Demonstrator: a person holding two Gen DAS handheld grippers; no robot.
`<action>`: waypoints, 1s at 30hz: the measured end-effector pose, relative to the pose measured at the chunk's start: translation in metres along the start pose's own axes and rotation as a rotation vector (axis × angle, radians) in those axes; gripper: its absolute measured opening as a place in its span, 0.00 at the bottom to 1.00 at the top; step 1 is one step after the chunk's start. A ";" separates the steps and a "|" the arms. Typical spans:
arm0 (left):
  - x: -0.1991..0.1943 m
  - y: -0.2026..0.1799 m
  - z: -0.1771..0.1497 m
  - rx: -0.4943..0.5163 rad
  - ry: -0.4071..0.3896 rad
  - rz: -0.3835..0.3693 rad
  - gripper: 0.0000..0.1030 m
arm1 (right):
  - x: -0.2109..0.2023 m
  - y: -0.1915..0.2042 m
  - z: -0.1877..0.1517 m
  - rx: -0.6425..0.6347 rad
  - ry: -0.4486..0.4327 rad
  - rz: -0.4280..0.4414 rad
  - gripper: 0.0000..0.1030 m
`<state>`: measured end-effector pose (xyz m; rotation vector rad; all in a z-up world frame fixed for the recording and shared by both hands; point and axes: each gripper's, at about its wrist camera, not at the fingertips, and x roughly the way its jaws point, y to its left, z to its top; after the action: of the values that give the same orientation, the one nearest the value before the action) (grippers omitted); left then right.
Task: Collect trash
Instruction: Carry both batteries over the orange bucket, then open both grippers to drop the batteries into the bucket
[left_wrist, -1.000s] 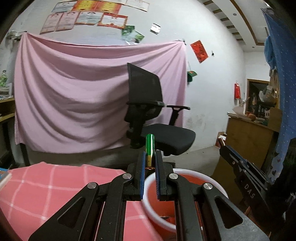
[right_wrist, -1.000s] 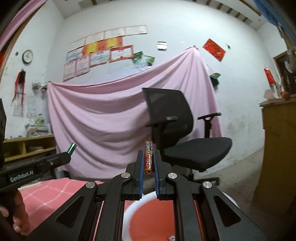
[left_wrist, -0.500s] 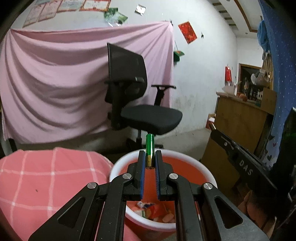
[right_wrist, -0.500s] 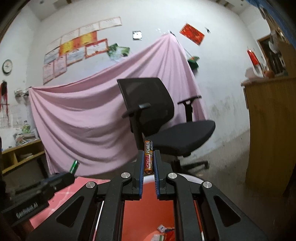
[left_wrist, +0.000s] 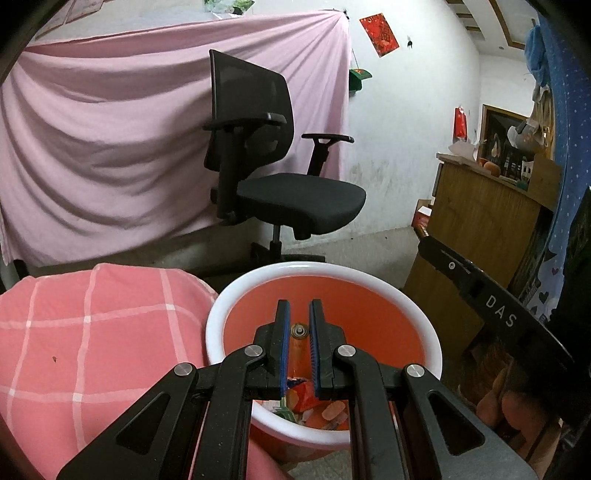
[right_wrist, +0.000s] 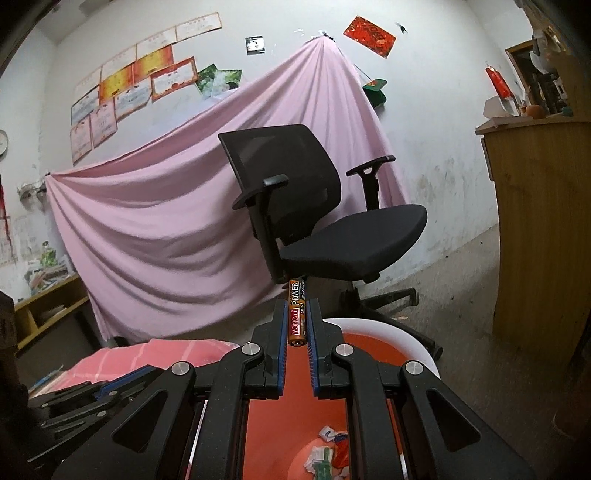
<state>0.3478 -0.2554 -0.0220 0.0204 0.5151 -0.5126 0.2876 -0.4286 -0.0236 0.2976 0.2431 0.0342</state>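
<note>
Both grippers clamped on batteries above bin

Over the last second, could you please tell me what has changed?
Both grippers came forward and tipped down over the orange bin. The left gripper still pinches its battery, the right gripper its battery. Neither released.
</note>
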 end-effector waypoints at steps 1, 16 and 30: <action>0.000 0.001 -0.001 0.000 0.003 0.000 0.07 | 0.000 0.000 0.000 0.001 0.002 0.001 0.08; 0.008 0.010 -0.004 -0.047 0.058 0.005 0.07 | 0.008 -0.011 -0.002 0.032 0.056 -0.011 0.11; 0.003 0.020 -0.005 -0.100 0.064 0.013 0.08 | 0.012 -0.011 -0.004 0.019 0.075 0.000 0.28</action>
<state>0.3571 -0.2385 -0.0300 -0.0555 0.6025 -0.4743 0.2986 -0.4374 -0.0336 0.3155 0.3181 0.0429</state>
